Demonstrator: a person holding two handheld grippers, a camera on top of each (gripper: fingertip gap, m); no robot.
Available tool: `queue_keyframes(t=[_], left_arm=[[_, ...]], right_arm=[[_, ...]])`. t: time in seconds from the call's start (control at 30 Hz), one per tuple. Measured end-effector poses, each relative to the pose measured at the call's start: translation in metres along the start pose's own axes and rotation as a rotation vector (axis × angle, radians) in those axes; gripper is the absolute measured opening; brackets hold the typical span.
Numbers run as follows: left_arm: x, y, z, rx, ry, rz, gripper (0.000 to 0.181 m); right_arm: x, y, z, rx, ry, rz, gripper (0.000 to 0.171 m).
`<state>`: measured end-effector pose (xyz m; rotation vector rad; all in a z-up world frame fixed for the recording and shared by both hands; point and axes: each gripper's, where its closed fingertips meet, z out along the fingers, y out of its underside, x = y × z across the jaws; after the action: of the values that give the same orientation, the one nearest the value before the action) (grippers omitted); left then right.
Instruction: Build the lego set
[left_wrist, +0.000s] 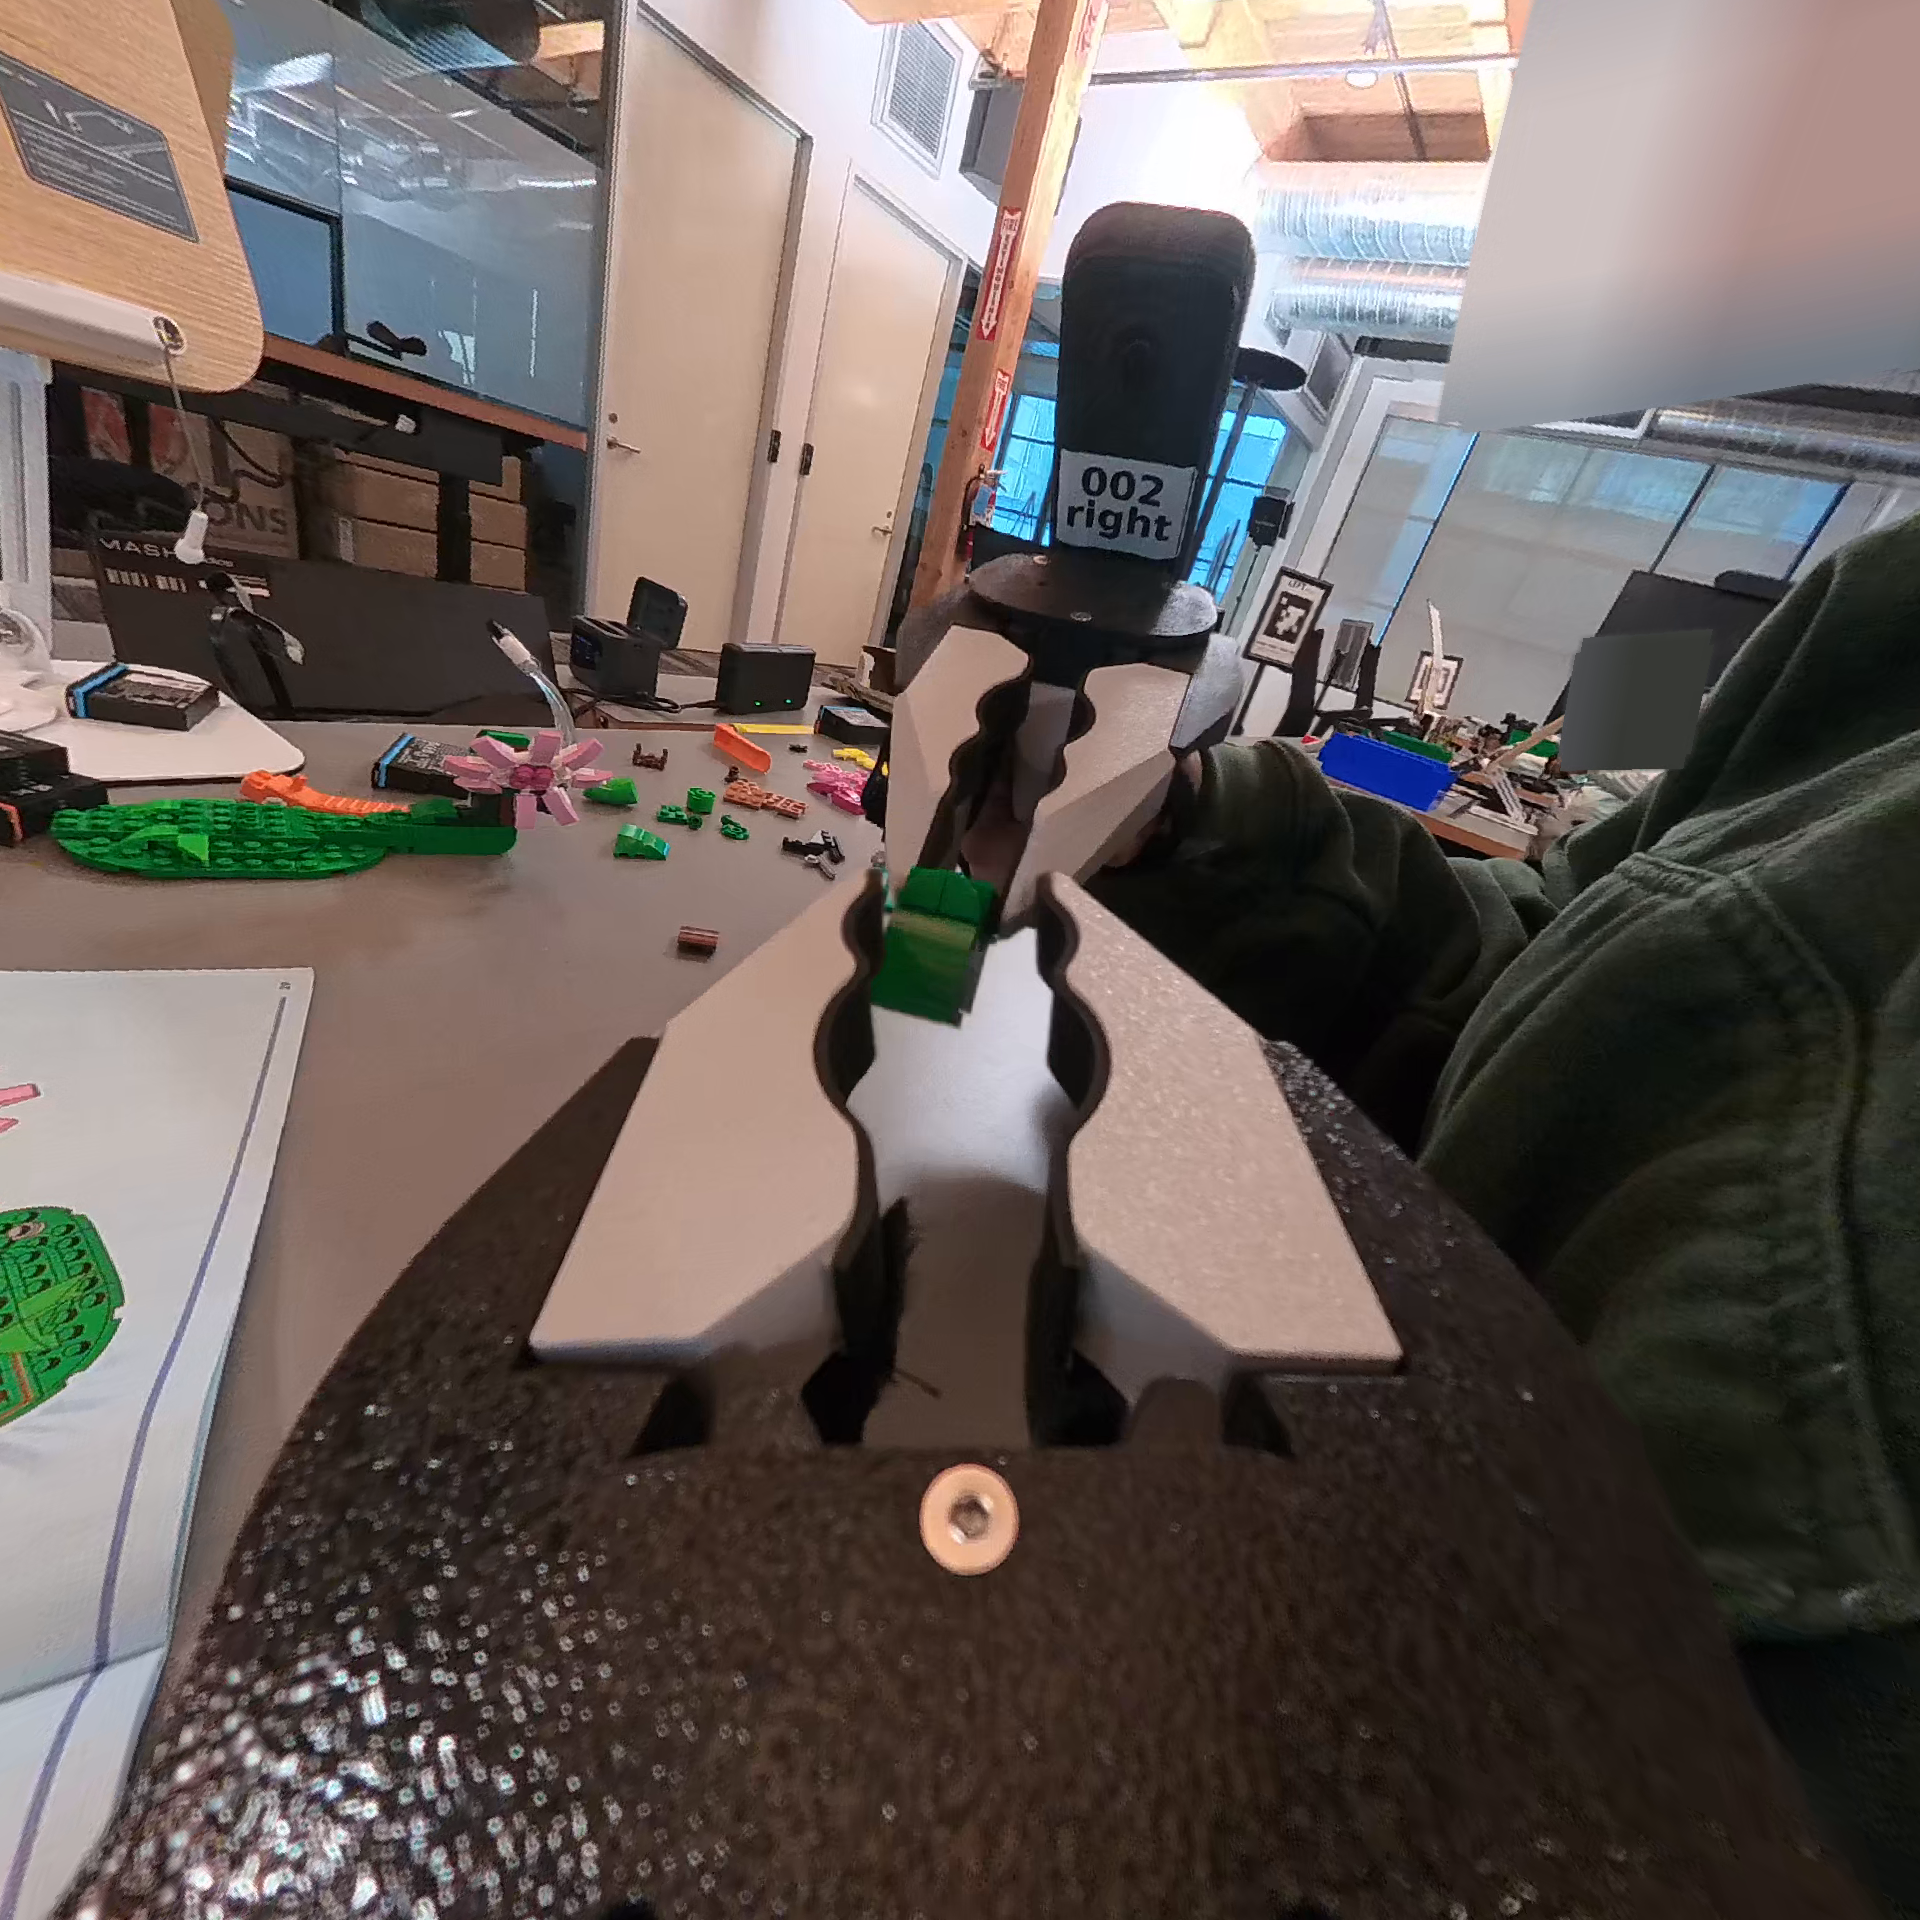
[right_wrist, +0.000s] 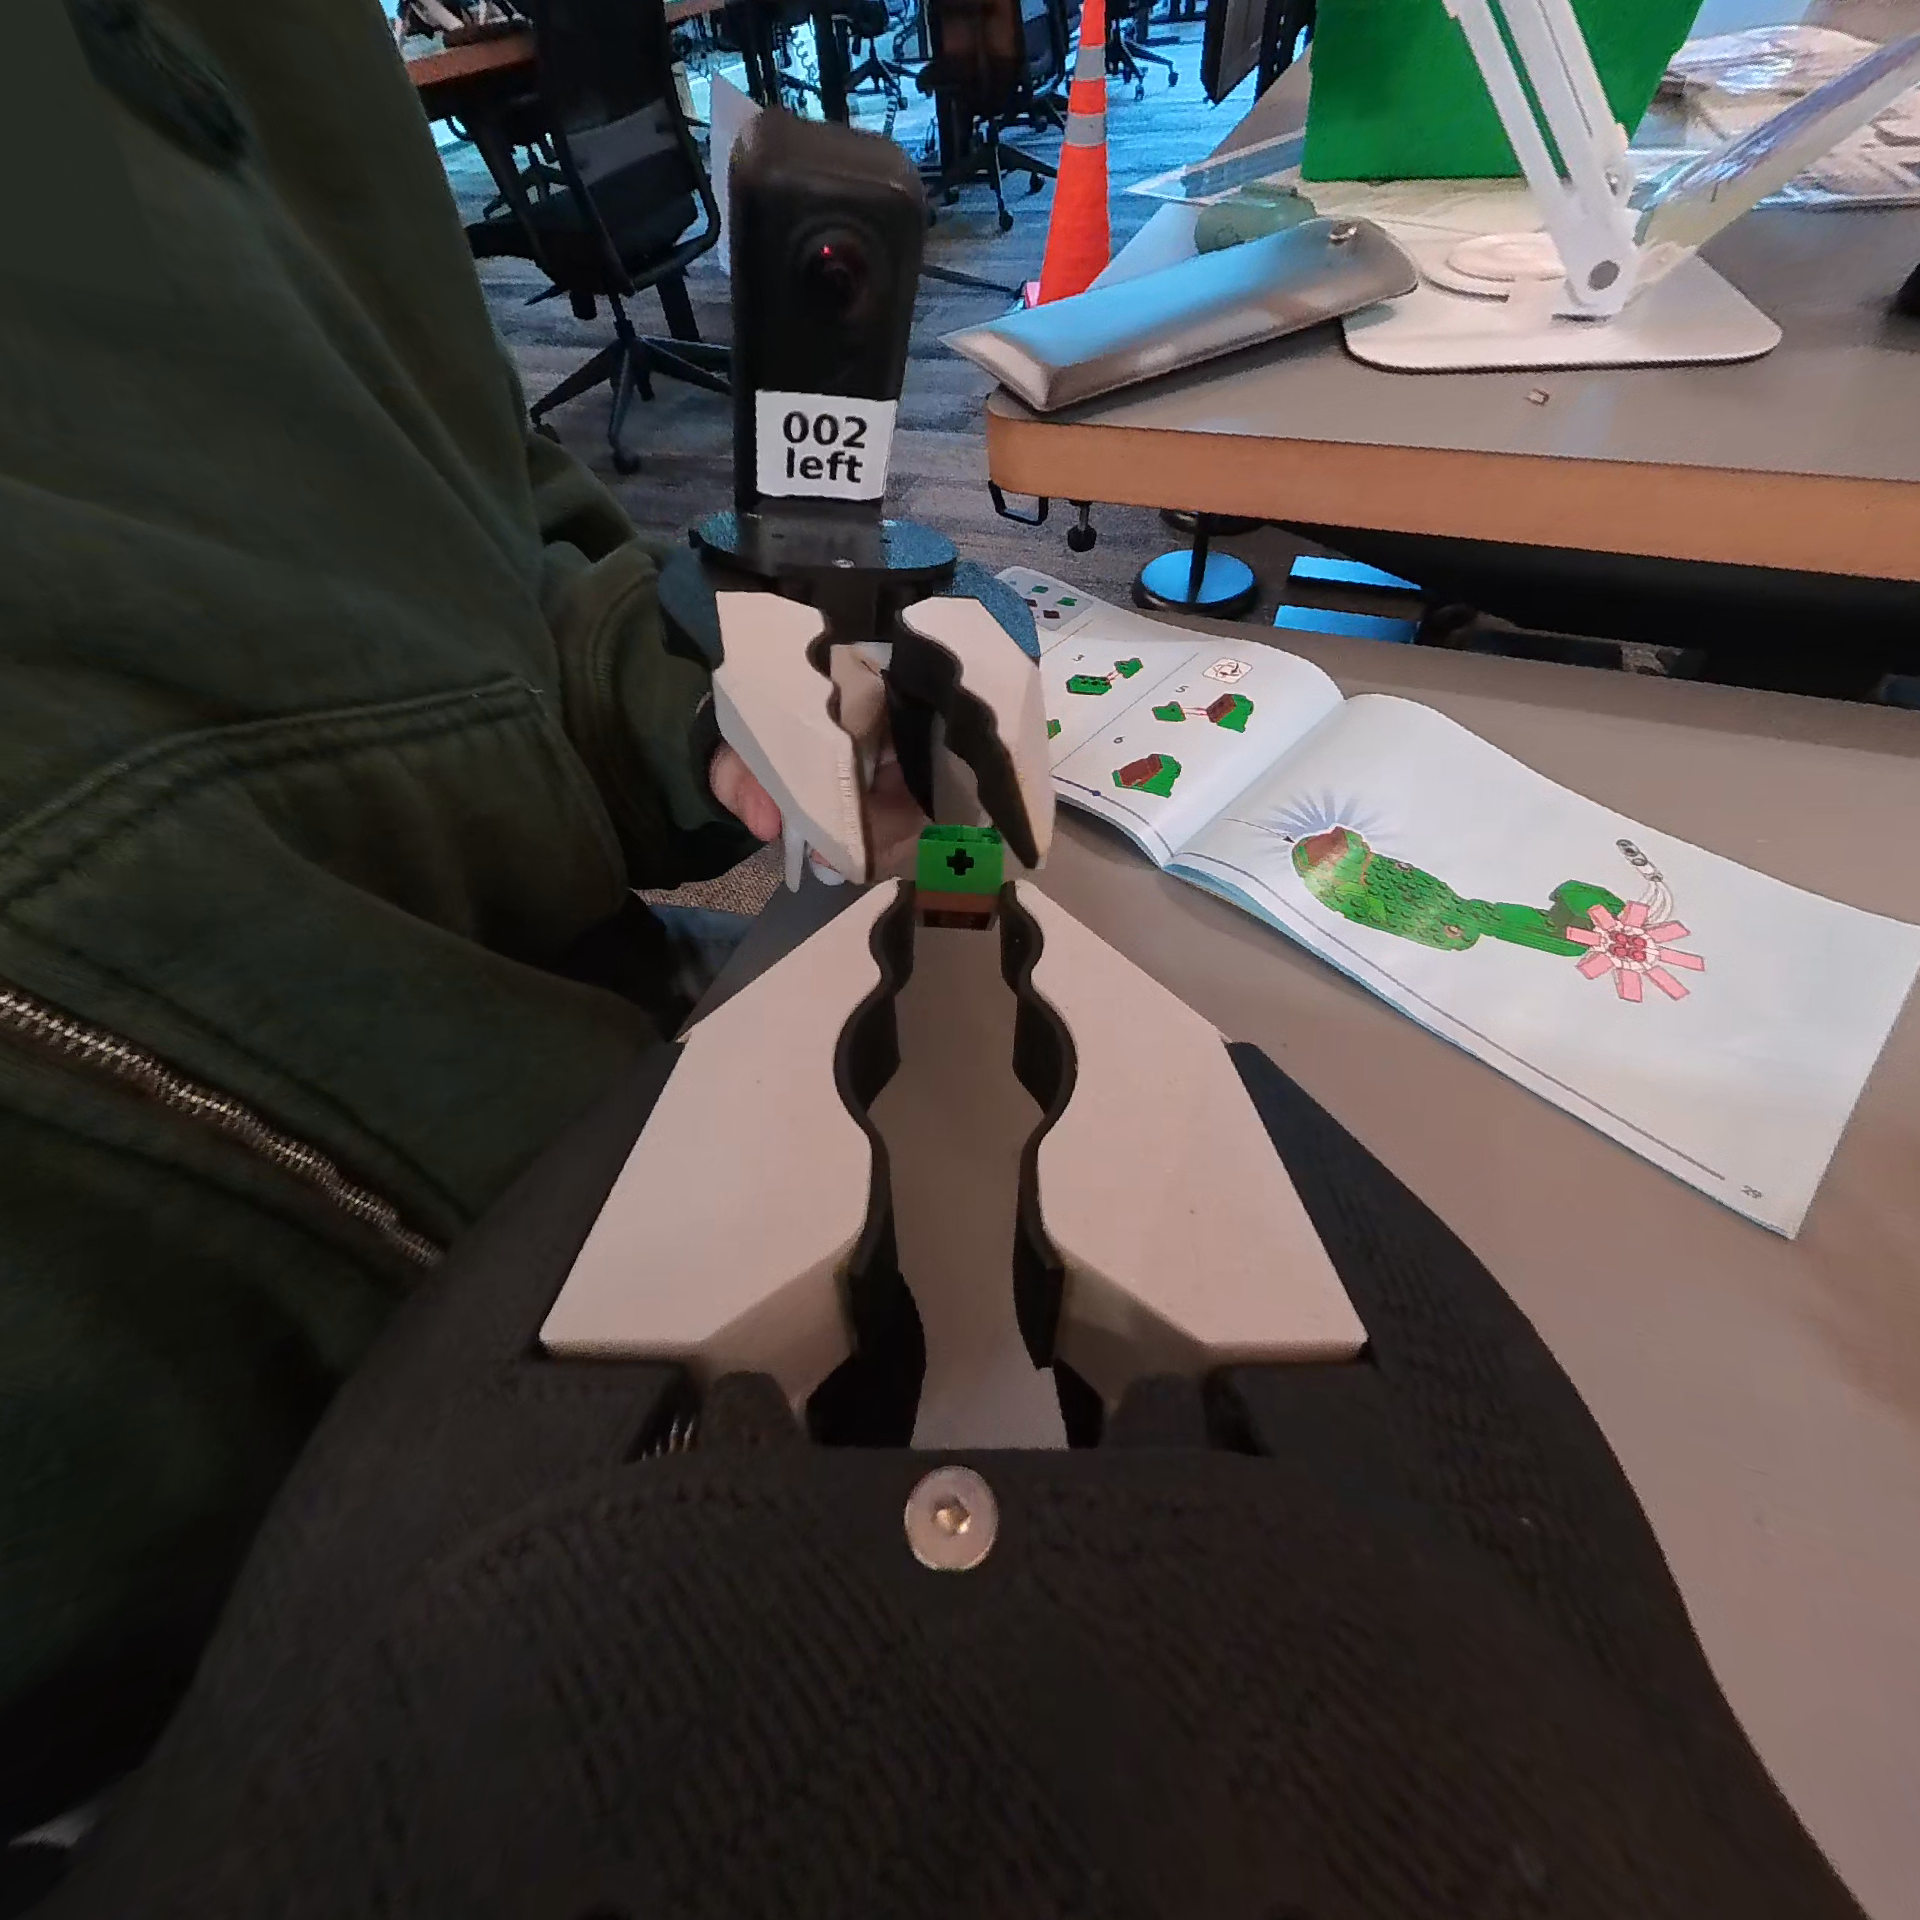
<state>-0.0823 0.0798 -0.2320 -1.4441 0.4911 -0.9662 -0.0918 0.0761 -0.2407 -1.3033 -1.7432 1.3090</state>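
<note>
A small green brick assembly (left_wrist: 930, 956) with a brown underside (right_wrist: 956, 916) hangs in the air above the grey table. My right gripper (right_wrist: 956, 894) is shut on it at the fingertips; the right gripper also shows tip-down in the left wrist view (left_wrist: 966, 891). My left gripper (left_wrist: 961, 899) meets it tip to tip with its jaws apart. The assembly sits between them, against one finger (left_wrist: 831, 997), with a gap to the other. The left gripper also shows in the right wrist view (right_wrist: 940, 864).
A green lily-pad build (left_wrist: 229, 842) with a pink flower (left_wrist: 535, 774) lies at the far left. Loose bricks (left_wrist: 707, 810) and a small brown piece (left_wrist: 698, 940) lie nearby. An open instruction booklet (right_wrist: 1455, 883) lies beside me. A person's green jacket (left_wrist: 1662, 1039) is close. The grippers are tip to tip, or close to it.
</note>
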Motion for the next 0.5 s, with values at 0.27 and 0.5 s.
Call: queue_keyframes(t=[0.27,0.5], left_arm=[[0.0003,0.0049,0.0,-0.025,0.003,0.012,0.023],[0.0014,0.0046,-0.0001,-0.013,0.015,-0.006,0.027]], right_arm=[[-0.0025,-0.0018,-0.0043,0.016,-0.019,0.012,0.015],[-0.0062,-0.0056,-0.0091,0.052,-0.052,0.03,0.015]])
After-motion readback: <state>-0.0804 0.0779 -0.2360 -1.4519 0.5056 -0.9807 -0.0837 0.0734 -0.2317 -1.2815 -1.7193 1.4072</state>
